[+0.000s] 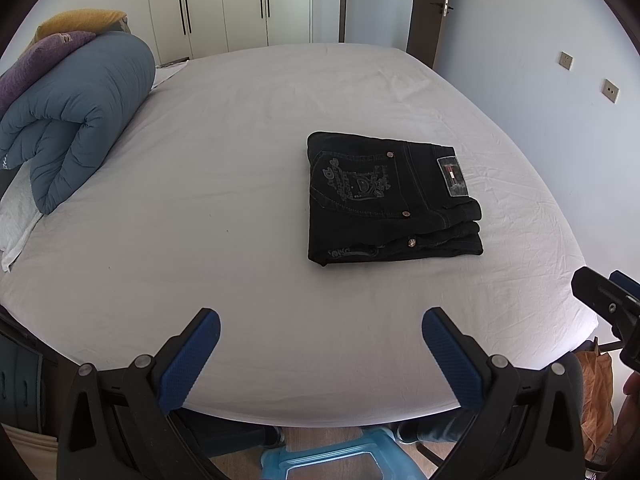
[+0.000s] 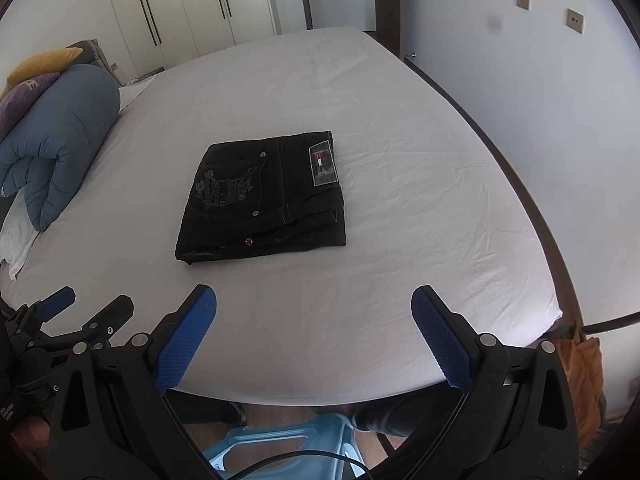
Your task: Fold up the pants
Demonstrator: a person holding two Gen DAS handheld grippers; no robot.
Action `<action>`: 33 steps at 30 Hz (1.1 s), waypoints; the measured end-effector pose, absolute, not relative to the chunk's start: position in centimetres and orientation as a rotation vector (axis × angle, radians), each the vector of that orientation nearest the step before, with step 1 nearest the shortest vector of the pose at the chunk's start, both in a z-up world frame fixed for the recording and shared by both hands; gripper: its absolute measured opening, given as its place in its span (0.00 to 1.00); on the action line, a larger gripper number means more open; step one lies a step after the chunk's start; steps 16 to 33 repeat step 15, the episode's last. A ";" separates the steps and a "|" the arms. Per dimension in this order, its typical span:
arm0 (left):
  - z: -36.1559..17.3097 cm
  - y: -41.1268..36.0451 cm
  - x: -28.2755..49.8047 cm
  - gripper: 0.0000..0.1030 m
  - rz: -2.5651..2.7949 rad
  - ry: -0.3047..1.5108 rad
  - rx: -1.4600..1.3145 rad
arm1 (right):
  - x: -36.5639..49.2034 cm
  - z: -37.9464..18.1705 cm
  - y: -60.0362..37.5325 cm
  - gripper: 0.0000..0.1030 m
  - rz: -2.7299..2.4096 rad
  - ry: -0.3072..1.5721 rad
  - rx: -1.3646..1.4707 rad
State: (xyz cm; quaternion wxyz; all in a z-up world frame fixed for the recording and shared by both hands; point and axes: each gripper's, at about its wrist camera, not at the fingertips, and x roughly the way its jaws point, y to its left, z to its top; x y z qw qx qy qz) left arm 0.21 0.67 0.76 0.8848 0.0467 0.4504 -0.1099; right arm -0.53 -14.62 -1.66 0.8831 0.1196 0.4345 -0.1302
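Note:
Black jeans [image 1: 390,200] [image 2: 264,196] lie folded into a compact rectangle on the white bed sheet [image 1: 240,160] [image 2: 420,200], back pocket embroidery and brand patch facing up. My left gripper [image 1: 320,324] hovers over the bed's near edge, open, well short of the jeans and to their left, nothing between its blue pads [image 1: 188,360]. My right gripper [image 2: 314,304] is likewise open and empty, held back from the jeans near the front edge. Each gripper shows at the edge of the other's view: the right one [image 1: 608,300], the left one [image 2: 88,308].
A rolled blue duvet [image 1: 76,116] [image 2: 56,140] with purple and yellow pillows lies at the bed's left side. Wardrobe doors [image 1: 224,4] stand behind, a wall with sockets [image 1: 560,100] on the right. A blue plastic stool [image 1: 332,456] and the person's legs are below the bed edge.

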 end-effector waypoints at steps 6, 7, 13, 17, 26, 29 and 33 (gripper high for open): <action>0.8 0.7 0.2 1.00 -0.226 0.936 0.101 | -0.5 -1.7 -14.6 0.97 -0.269 0.907 0.250; 0.8 0.7 0.2 1.00 -0.226 0.936 0.100 | -0.5 -1.7 -14.6 0.97 -0.269 0.907 0.250; 0.7 0.8 0.4 1.00 -0.233 0.941 0.090 | -0.5 -1.9 -14.7 0.97 -0.267 0.913 0.254; 0.7 0.8 0.4 1.00 -0.228 0.937 0.093 | -0.4 -2.0 -14.8 0.97 -0.266 0.916 0.259; 0.7 0.8 0.4 1.00 -0.228 0.937 0.093 | -0.4 -2.0 -14.8 0.97 -0.266 0.916 0.259; 0.7 0.8 0.4 1.00 -0.228 0.937 0.093 | -0.4 -2.0 -14.8 0.97 -0.266 0.916 0.259; 0.7 0.8 0.4 1.00 -0.228 0.937 0.093 | -0.4 -2.0 -14.8 0.97 -0.266 0.916 0.259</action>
